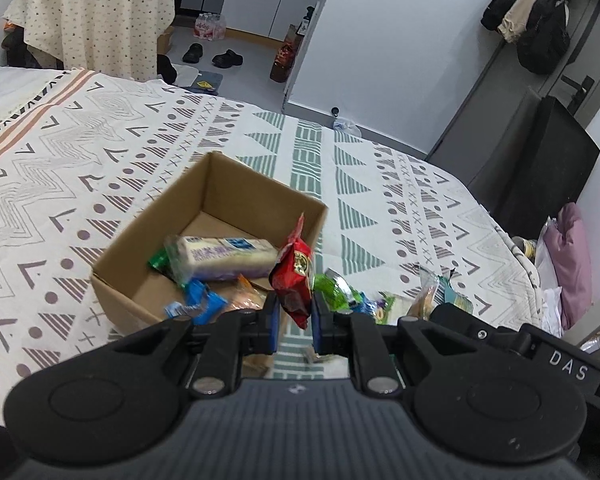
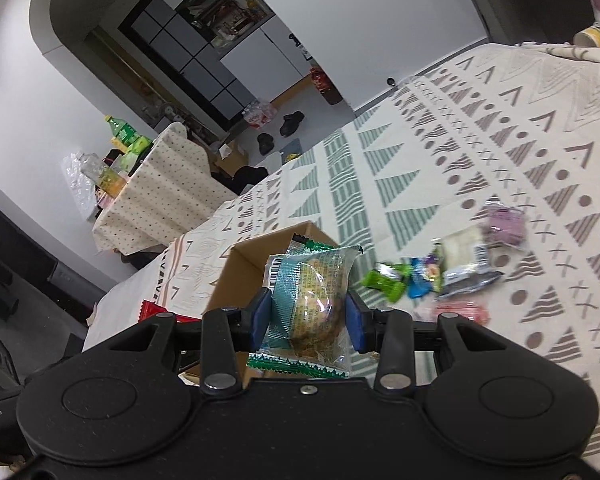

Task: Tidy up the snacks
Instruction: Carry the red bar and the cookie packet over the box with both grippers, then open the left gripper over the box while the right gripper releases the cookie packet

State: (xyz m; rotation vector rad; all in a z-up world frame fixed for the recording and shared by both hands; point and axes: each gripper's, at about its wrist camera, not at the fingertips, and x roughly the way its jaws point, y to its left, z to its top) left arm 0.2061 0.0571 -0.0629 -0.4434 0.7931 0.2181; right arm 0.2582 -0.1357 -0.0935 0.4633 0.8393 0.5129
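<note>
Left gripper (image 1: 294, 316) pinched narrowly on a red snack packet (image 1: 294, 276) standing upright between its pads beside the cardboard box (image 1: 224, 200); right gripper (image 2: 306, 314) clamped on a clear-and-green pastry packet (image 2: 312, 300) before that box.

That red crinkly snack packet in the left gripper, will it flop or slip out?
The red crinkly snack packet probably flops: it leans sideways above the left gripper. Its glossy film may slip, since only the lower end is pinched. It looks light.

Red packet (image 1: 294, 276); brown box (image 1: 236, 200); green-edged clear packet (image 2: 312, 304); geometric-print cloth (image 1: 100, 140).
</note>
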